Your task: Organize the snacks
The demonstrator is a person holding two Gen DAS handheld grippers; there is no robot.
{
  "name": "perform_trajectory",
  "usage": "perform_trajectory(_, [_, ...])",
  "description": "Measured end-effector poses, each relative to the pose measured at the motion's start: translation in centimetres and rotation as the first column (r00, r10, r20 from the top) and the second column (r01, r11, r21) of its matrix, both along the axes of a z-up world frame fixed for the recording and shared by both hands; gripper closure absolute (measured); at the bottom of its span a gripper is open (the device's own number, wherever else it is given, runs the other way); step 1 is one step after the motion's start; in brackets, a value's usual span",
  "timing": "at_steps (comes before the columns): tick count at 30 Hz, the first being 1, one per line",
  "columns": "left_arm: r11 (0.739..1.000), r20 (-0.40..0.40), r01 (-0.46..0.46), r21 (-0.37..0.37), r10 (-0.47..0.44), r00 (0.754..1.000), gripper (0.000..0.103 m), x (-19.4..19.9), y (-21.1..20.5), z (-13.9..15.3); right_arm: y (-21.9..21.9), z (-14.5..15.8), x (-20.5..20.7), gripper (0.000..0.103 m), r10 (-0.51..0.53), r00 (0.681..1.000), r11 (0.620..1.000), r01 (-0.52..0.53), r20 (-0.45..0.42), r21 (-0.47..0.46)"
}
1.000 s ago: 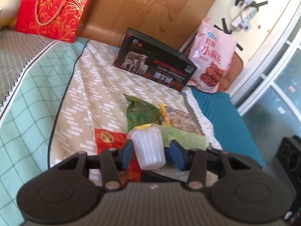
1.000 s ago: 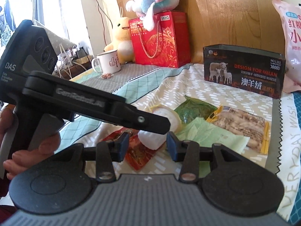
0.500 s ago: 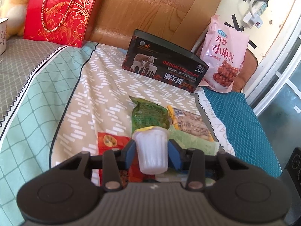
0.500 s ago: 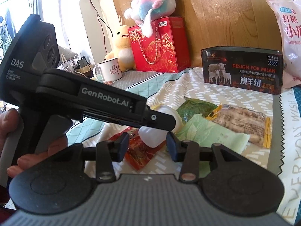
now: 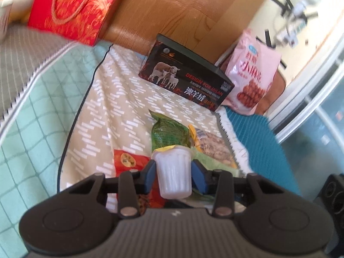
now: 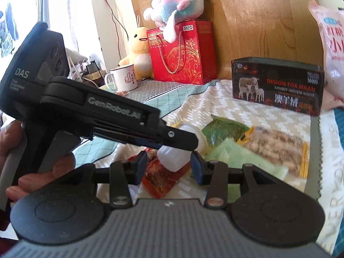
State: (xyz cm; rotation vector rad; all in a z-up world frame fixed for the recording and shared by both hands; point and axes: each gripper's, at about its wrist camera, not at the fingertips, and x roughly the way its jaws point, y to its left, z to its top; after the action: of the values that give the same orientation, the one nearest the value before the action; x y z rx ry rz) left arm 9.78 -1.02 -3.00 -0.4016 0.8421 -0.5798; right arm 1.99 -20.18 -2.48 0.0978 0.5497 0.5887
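My left gripper [image 5: 173, 173] is shut on a white jelly cup [image 5: 173, 172] with a yellowish lid and holds it above the snack pile. In the right wrist view the left gripper [image 6: 193, 143] reaches across with the cup [image 6: 174, 157]. My right gripper [image 6: 169, 167] is open and empty, just behind the cup. On the cloth lie a green packet [image 5: 169, 132], a red packet [image 5: 126, 160], a pale green packet [image 6: 240, 157] and a clear nut packet [image 6: 277, 148]. A dark open box [image 5: 187, 85] with sheep on it stands beyond them.
A pink snack bag [image 5: 253, 73] leans by the box's right end. A red gift bag [image 6: 182, 51], plush toys [image 6: 174, 8] and a white mug [image 6: 124, 78] stand at the back left against the wooden headboard. The bed edge drops off at right.
My left gripper has carried the cup a little forward and up, with its view now blurred and tilted. The right gripper has barely moved and stays open.
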Motion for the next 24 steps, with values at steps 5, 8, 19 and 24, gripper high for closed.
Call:
perform_trajectory(5, [0.996, -0.049, -0.022, -0.083, 0.018, 0.999, 0.066, 0.8, 1.6, -0.7, 0.8, 0.3, 1.8, 0.055, 0.009, 1.0, 1.0, -0.01, -0.019, -0.027])
perform_trajectory(8, [0.997, -0.048, -0.028, -0.074, 0.024, 0.999, 0.066, 1.0, 1.5, -0.6, 1.2, -0.4, 2.9, 0.056, 0.012, 0.997, 1.0, -0.013, -0.077, -0.016])
perform_trajectory(19, [0.993, 0.109, 0.098, -0.058, -0.092, 0.99, 0.066, 6.6, -4.2, 6.0, -2.4, 3.8, 5.1, 0.057, -0.107, 0.988, 0.994, 0.11, 0.108, -0.019])
perform_trajectory(24, [0.99, 0.156, 0.137, -0.039, -0.129, 0.979, 0.067, 13.0, -10.4, 8.5, -6.2, 5.3, 10.6, 0.057, -0.219, 0.958, 0.973, 0.228, 0.187, -0.029])
